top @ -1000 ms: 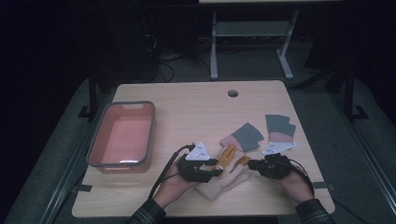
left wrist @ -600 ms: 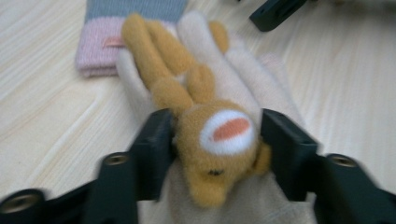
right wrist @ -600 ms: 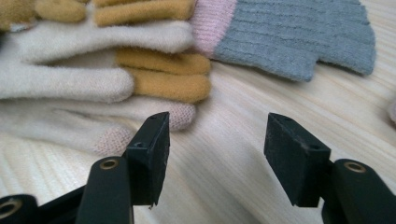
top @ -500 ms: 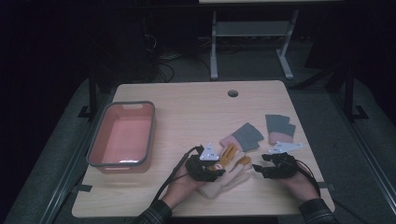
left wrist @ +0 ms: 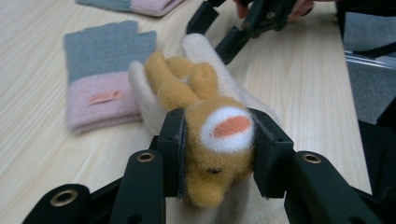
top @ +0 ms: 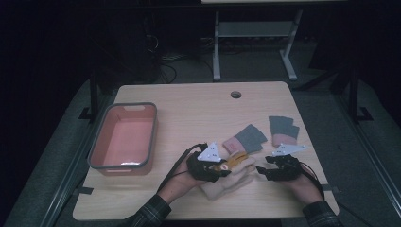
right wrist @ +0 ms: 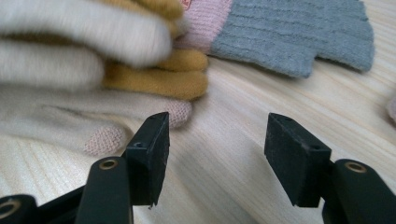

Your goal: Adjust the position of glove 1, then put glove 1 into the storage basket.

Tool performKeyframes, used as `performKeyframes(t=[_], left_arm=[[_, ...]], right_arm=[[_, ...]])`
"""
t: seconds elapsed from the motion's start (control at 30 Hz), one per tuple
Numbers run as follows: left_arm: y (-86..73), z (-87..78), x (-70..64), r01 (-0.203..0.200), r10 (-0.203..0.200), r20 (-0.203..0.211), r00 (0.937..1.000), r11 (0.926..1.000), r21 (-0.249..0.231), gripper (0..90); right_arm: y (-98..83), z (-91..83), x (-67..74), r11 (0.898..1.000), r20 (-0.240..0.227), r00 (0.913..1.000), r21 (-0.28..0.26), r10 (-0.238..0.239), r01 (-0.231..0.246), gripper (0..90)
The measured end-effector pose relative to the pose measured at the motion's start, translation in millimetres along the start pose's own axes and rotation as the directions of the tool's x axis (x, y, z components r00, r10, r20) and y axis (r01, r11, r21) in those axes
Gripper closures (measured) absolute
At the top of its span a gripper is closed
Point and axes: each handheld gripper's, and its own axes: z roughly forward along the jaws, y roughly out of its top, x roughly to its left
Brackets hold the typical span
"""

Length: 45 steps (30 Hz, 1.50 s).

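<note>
I am working at the bench (top: 198, 113), a pale wooden top with a round hole near its far edge. A pink tub (top: 124, 137) with a grey rim is sitting on its left part, well apart from my hands. Two grey-and-pink gloves are lying toward the right: the nearer one (top: 246, 139) just beyond my work, the other (top: 283, 130) farther right.

Between my hands, near the front edge, a cream glove (top: 227, 182) is lying flat, and an orange glove (left wrist: 205, 116) with a white and orange patch is resting on top of it, its fingers pointing away from me.

I am holding the left gripper (left wrist: 217, 154) low over the cream glove, and its jaws are gripping the cuff end of the orange glove, pressing the fleece from both sides; they have just been closing a little further on it.

My right gripper (right wrist: 217, 158) is hovering just above the wood at the gloves' fingertips. Its jaws are standing open with nothing between them, the cream fingertip just beside one jaw.
</note>
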Motion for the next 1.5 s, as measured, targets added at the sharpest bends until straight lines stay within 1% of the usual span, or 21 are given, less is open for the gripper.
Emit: performKeyframes(t=[0.03, 0.07, 0.1, 0.13, 0.17, 0.27, 0.3, 0.37, 0.4, 0.43, 0.47, 0.57, 0.67, 0.73, 0.9, 1.0, 1.03, 1.1, 1.13, 1.3, 1.5], left_arm=[[-1.2, 7.7, -2.4, -0.015, 0.014, 0.004, 0.9999, 0.9993, 0.036, 59.7], [-1.2, 7.7, -2.4, -0.015, 0.014, 0.004, 0.9999, 0.9993, 0.036, 59.4], [-5.1, 16.6, -3.3, -0.027, 0.027, 0.013, 0.9996, 0.997, 0.072, 59.0], [-5.1, 16.6, -3.3, -0.027, 0.027, 0.013, 0.9996, 0.997, 0.072, 58.3], [-9.0, 23.7, -3.6, -0.022, 0.021, 0.006, 0.9998, 0.9949, 0.099, 57.5], [-8.2, 21.9, -1.6, -0.005, 0.006, -0.01, 0.9999, 0.996, 0.09, 52.4], [-7.7, 20.3, -1.7, 0.014, -0.012, -0.023, 0.9997, 0.9971, 0.075, 48.1], [-7.2, 16.5, 0.2, 0.018, -0.017, -0.024, 0.9996, 0.9971, 0.074, 41.9], [-7.5, 9.2, 3.4, 0.056, -0.054, -0.032, 0.998, 0.9975, 0.043, 39.7], [-7.5, 9.2, 3.4, 0.056, -0.054, -0.032, 0.998, 0.9975, 0.043, 37.8], [-9.2, 1.5, 7.3, 0.085, -0.084, -0.037, 0.9958, 0.9958, 0.032, 36.3], [-12.0, -3.7, 9.4, 0.111, -0.11, -0.038, 0.9932, 0.9933, 0.033, 25.3], [-17.7, -7.7, 9.2, 0.13, -0.129, -0.039, 0.9909, 0.991, 0.033, 20.4], [-22.5, -4.5, 7.6, 0.141, -0.139, -0.036, 0.9896, 0.9877, 0.067, 16.1], [-32.1, 8.8, 8.8, 0.165, -0.161, -0.038, 0.9861, 0.9792, 0.118, 15.0], [-34.6, 12.5, 9.1, 0.156, -0.153, -0.032, 0.9877, 0.9777, 0.141, 14.7], [-37.3, 17.2, 9.4, 0.178, -0.176, -0.024, 0.9841, 0.9743, 0.139, 14.7], [-39.9, 20.1, 12.0, 0.187, -0.188, -0.01, 0.9821, 0.9711, 0.148, 14.8], [-41.3, 22.3, 13.3, 0.211, -0.214, 0.003, 0.9769, 0.9668, 0.144, 15.4], [-40.5, 22.4, 11.8, 0.18, -0.186, 0.035, 0.9819, 0.974, 0.138, 31.1], [-38.4, 22.1, 11.4, 0.186, -0.194, 0.04, 0.9803, 0.9712, 0.149, 47.1]], right_arm=[[-0.1, -0.3, -1.2, 1.0, 0.004, 1.0, 0.003, -0.003, 0.003, 40.0], [-0.1, -0.3, -1.2, 1.0, 0.004, 1.0, 0.003, -0.003, 0.003, 40.0], [-0.6, 0.0, -1.8, 1.0, 0.004, 1.0, 0.003, 0.004, -0.004, 40.0], [-0.9, 0.0, -2.0, 1.0, 0.003, 1.0, 0.004, 0.006, -0.006, 39.8], [-1.1, 0.0, -2.2, 1.0, 0.004, 1.0, 0.006, 0.007, -0.007, 39.4], [-1.6, -0.4, -3.1, 1.0, 0.006, 0.9999, 0.013, 0.01, -0.01, 37.6], [-1.5, -0.8, -3.2, 1.0, 0.005, 0.9999, 0.017, 0.014, -0.014, 36.6], [-2.0, -0.6, -4.2, 1.0, 0.0, 1.0, 0.014, 0.01, -0.01, 35.3], [-3.1, -0.7, -4.3, 0.999, -0.003, 0.9997, 0.023, 0.025, -0.025, 33.4], [-3.7, -0.9, -5.2, 1.0, -0.001, 0.9999, 0.026, 0.015, -0.015, 32.3], [-4.3, -1.5, -5.6, 0.999, 0.003, 0.9999, 0.031, 0.014, -0.014, 31.8], [-6.9, -3.8, -5.5, 0.999, 0.001, 0.9997, 0.024, 0.026, -0.026, 29.3], [-10.2, -6.0, -6.3, 0.999, 0.005, 0.9997, 0.031, 0.022, -0.022, 28.9], [-15.1, -8.7, -8.2, 0.999, 0.012, 0.9997, 0.028, 0.02, -0.021, 28.4], [-15.0, -8.4, -8.4, 0.999, 0.017, 0.9997, 0.028, 0.019, -0.02, 28.0], [-15.1, -8.3, -7.1, 0.999, 0.017, 0.9997, 0.032, 0.02, -0.02, 27.8], [-15.1, -8.0, -7.3, 0.999, 0.017, 0.9997, 0.029, 0.017, -0.017, 27.8], [-14.9, -7.8, -6.9, 0.999, 0.018, 0.9997, 0.03, 0.018, -0.019, 27.8], [-14.8, -7.7, -6.7, 0.999, 0.019, 0.9996, 0.029, 0.02, -0.02, 27.8], [-14.8, -7.0, -6.1, 1.0, 0.024, 0.9997, 0.025, 0.005, -0.006, 27.8], [-14.7, -6.1, -4.7, 1.0, 0.026, 0.9997, 0.026, 0.002, -0.003, 27.6]])
